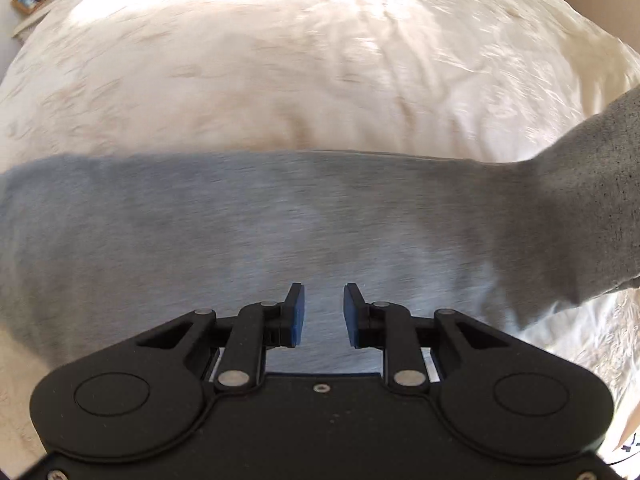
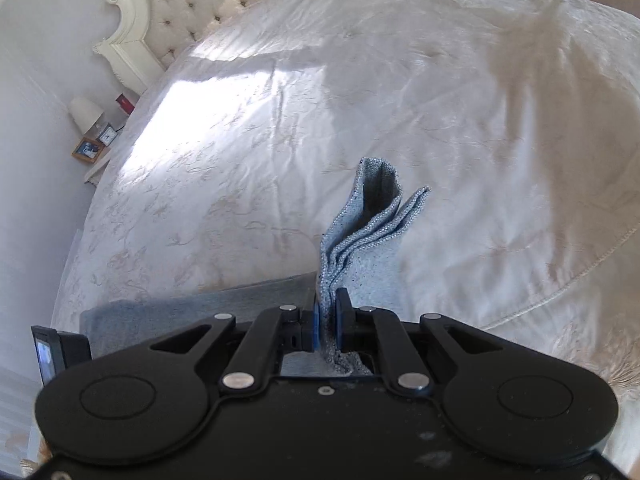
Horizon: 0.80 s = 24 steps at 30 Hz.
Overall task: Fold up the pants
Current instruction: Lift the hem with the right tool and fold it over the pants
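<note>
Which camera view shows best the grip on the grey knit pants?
The right wrist view. There the right gripper is shut on a bunched, layered edge of the grey knit pants, standing up over the cream bedspread. The left wrist view shows only the pants spread flat, under the open left gripper.

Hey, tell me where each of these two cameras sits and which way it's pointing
Left wrist: rides the left gripper, looking down its open fingers onto the grey pants spread across the bedspread.
Right wrist: rides the right gripper, facing the headboard; its fingers pinch a bunched pants end.
Shared: pants, bedspread, and the nightstand's framed photo.
</note>
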### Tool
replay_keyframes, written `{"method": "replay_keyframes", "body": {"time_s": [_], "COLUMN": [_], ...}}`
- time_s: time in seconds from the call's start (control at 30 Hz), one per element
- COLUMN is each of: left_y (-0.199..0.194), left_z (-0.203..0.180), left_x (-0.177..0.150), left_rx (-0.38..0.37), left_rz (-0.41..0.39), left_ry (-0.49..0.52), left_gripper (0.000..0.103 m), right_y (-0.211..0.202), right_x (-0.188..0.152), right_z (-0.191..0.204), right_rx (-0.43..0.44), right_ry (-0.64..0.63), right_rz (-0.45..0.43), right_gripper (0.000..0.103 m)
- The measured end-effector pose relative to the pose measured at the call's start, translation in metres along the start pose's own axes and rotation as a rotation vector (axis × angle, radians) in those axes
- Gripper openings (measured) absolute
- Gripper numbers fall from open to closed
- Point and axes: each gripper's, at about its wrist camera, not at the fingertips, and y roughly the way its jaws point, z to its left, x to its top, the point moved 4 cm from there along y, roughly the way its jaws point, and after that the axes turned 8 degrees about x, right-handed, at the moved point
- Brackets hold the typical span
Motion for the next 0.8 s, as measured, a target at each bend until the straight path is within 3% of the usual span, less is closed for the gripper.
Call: {"method": "replay_keyframes", "body": {"time_s": [0.23,0.4,0.5,0.6,0.73,0.8], "left_y": [0.009,0.013,0.012,0.007,0.005,0.004], "left_z": [0.092,0.141,0.158,0.166,0.162,0.152], "left_x": [-0.024,-0.037,-0.038,-0.037,-0.028,-0.023], "left_rx": [0.061,0.075,0.075,0.059,0.026,-0.002], "left_rz": [0.031,0.051,0.045,0.023,-0.005,-0.013], "left_ry": [-0.081,-0.107,-0.106,-0.088,-0.062,-0.055], "left_gripper": [0.032,0.032,0.032,0.032,0.032,0.032], "right_y": [0.089,0.166,0.194,0.2,0.167,0.149], "right_x": [-0.053,-0.1,-0.116,-0.12,-0.113,-0.109], "right_z": [0.123,0.177,0.188,0.194,0.191,0.178], "right_rx": [0.074,0.033,0.028,0.025,0.099,0.091], "right_ry": [-0.125,-0.202,-0.214,-0.207,-0.16,-0.124], "right_rz": [0.107,0.185,0.203,0.221,0.143,0.106], "right_gripper": [0.009,0.01,0.022,0.024,0.028,0.028]}}
